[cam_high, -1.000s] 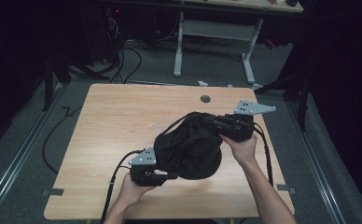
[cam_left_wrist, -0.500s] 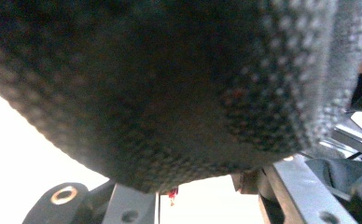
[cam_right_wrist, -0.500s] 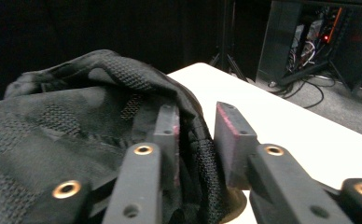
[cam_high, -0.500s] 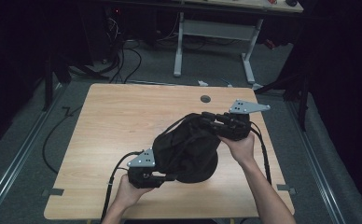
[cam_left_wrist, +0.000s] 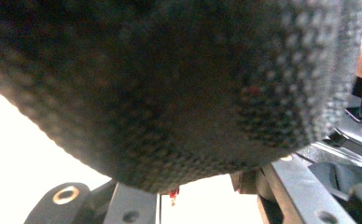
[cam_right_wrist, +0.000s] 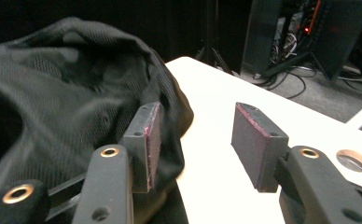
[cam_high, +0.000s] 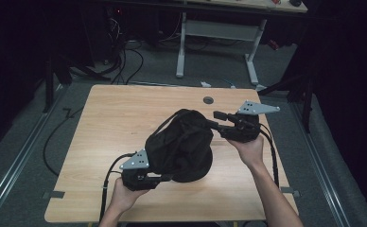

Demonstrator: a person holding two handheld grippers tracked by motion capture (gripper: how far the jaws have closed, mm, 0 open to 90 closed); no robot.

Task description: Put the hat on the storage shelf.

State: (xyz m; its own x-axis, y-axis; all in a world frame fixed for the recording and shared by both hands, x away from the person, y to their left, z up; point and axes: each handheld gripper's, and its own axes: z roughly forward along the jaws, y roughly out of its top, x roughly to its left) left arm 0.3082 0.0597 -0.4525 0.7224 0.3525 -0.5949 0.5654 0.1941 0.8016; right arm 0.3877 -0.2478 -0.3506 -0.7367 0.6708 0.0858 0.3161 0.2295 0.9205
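Observation:
A black mesh fabric bag (cam_high: 181,144) lies slumped in the middle of the wooden table (cam_high: 115,123). My left gripper (cam_high: 165,178) sits at the bag's near left edge, its jaws pushed into the fabric and apparently shut on it. In the left gripper view the bag (cam_left_wrist: 170,93) hangs right over the jaws and hides their tips. My right gripper (cam_high: 214,119) is at the bag's far right side, open, with nothing between its pads. In the right gripper view, the right gripper (cam_right_wrist: 195,140) has its left pad (cam_right_wrist: 151,140) resting against the bag (cam_right_wrist: 62,102).
A round cable hole (cam_high: 208,100) sits near the table's far edge, also seen as the cable hole (cam_right_wrist: 353,160) in the right gripper view. Bare tabletop lies left of the bag. Cables (cam_high: 125,66) and a white desk frame (cam_high: 219,33) stand on the floor beyond.
My right gripper has let go of the bag's upper edge and drawn back slightly with its jaws apart. The bag has sagged a little. The left gripper has stayed put.

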